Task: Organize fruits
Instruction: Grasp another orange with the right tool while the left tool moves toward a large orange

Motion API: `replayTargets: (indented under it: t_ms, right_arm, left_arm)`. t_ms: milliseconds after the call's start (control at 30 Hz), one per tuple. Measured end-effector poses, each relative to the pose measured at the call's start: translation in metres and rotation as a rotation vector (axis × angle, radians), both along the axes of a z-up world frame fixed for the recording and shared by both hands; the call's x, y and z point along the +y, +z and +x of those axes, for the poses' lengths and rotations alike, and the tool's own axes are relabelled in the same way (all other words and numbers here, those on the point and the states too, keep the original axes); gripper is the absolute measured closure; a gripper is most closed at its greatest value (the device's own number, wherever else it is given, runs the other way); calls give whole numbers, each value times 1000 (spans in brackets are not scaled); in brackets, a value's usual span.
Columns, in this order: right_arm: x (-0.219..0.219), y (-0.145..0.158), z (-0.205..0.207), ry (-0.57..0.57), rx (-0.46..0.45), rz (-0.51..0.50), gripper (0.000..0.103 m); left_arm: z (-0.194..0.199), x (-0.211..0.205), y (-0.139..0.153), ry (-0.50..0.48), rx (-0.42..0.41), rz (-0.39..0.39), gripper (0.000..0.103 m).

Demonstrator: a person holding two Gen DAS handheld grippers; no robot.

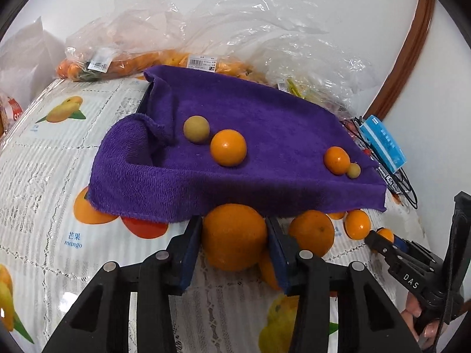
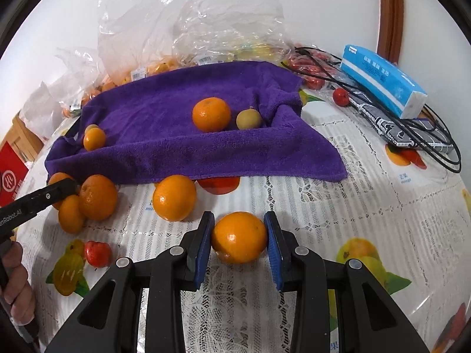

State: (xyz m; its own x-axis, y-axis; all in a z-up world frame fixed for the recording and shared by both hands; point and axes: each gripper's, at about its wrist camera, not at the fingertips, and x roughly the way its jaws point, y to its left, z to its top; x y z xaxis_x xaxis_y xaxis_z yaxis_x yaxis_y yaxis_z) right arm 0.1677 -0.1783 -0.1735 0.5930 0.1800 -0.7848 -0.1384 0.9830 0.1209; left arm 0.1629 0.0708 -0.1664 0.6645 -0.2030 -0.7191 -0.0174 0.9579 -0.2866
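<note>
My left gripper [image 1: 234,235] is shut on a large orange [image 1: 234,236] just in front of the purple towel-lined tray [image 1: 265,194]. My right gripper [image 2: 239,236] is shut on another orange [image 2: 239,237] on the table; this gripper shows at the right in the left wrist view [image 1: 382,239]. On the towel [image 2: 164,153] lie two oranges [image 1: 228,147] [image 1: 337,160] and two yellow-green round fruits [image 1: 196,128] [image 1: 353,170]. Loose oranges [image 2: 174,197] [image 2: 97,197] sit on the tablecloth in front of the tray. A small red fruit [image 2: 98,253] lies at the left.
Clear plastic bags of oranges [image 1: 129,58] stand behind the tray against the wall. A blue tissue pack [image 2: 382,81], black cables [image 2: 426,138] and a red fruit [image 2: 340,96] lie at the back right. A red box [image 2: 11,173] stands at the left edge.
</note>
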Motion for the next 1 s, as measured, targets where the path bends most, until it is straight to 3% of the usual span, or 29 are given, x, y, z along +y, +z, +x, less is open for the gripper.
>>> replayTargets:
  t_ms: [67,133,200,433,833,900,933,1000]
  right_arm:
    - [-1,0,0,2,0,6,65]
    - [0,0,1,25,2,26,53]
    - [-1,0,1,45,3,44,49]
    - [-4,0,1,43,3,76,51]
    - [-12,0,-31,52,1,-16,49]
    - [-14,0,-36,52,0,-23,54]
    - [-16,0,-37,46,-2,-20,67]
    - [-24,1,-39,24,-3,3,68]
  left_arm:
    - [0,-1,-1,1,-2,4,59]
    - [-1,0,-1,3,-4,2,59]
    - [0,0,-2,3,-6,-1,59]
    - [-5,-2,1,5,-28,16,62]
    - [-4,-1,0,8,-23,4,60]
    - [-5,-1,1,9,-24,6,60]
    - [-5,-1,1,9,-26,11,61]
    - [-6,-3,2,9,-31,18,62]
